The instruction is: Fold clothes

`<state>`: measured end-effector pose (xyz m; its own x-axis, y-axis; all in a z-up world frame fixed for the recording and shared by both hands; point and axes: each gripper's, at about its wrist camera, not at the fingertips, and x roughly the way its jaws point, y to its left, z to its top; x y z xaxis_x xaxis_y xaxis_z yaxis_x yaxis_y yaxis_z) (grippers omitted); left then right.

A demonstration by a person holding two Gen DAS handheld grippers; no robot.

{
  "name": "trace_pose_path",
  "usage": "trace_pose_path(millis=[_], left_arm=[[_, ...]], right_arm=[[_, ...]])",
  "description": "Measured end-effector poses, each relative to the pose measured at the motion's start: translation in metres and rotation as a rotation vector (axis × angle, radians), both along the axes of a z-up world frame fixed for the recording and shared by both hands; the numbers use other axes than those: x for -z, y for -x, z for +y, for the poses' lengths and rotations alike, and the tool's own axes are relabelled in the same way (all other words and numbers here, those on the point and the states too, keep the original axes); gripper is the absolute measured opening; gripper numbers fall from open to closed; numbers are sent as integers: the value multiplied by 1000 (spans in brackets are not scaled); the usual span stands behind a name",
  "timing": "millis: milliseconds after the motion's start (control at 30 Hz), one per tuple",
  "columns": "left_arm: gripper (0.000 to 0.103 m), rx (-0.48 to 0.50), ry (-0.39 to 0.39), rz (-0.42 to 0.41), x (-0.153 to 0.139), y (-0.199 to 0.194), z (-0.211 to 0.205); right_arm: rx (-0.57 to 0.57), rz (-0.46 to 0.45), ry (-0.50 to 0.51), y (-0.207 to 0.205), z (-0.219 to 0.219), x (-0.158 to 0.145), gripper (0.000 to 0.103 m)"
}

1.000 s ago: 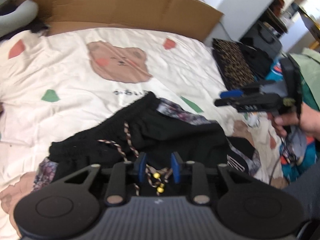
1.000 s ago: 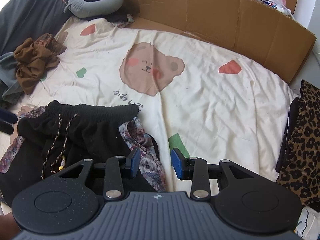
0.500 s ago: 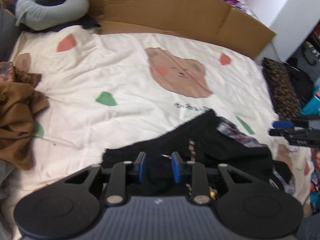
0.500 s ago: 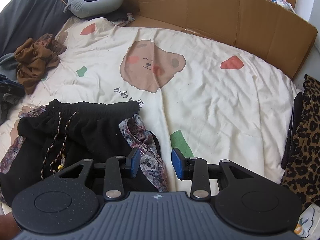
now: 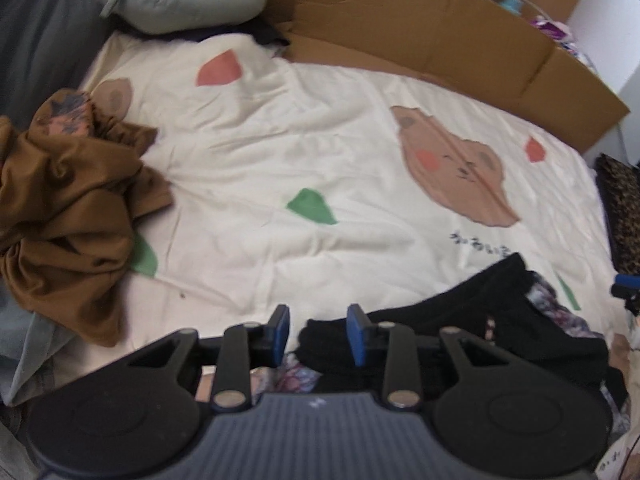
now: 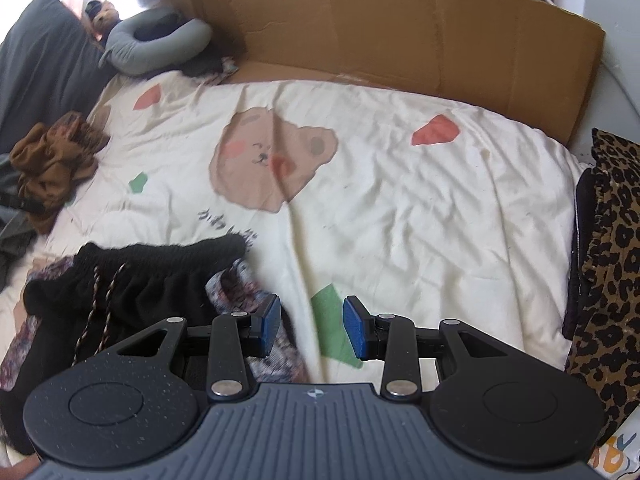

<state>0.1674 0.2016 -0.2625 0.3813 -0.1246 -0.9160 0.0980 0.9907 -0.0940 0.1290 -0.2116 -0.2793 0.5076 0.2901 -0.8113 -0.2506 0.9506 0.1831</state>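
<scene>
Over the near edge of the bed, the left gripper [image 5: 316,334] is opening its jaws above a corner of the black shorts [image 5: 460,320], gripping nothing. The right gripper [image 6: 310,326] is hovering open over the cream bear-print quilt [image 6: 400,200], just beside the patterned garment [image 6: 248,292] lying under the shorts.

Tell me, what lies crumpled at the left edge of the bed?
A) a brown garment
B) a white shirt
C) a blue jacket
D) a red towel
A: a brown garment lies bunched on the quilt at its left edge, well apart from the black shorts.
</scene>
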Motion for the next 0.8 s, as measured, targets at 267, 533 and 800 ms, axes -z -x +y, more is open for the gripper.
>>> trace_pose_path(millis=[267,533,800], left_arm=[[38,-48,-13,39,24,3,15],[41,-58,0,36,39,13,24],[41,-71,4,40,53,7,34]], right_arm=[[-33,19,-44,-17,-2,12,42],[-33,45,-81,-25,-3,30,42],[-73,73,-128,-45,13,50,42]])
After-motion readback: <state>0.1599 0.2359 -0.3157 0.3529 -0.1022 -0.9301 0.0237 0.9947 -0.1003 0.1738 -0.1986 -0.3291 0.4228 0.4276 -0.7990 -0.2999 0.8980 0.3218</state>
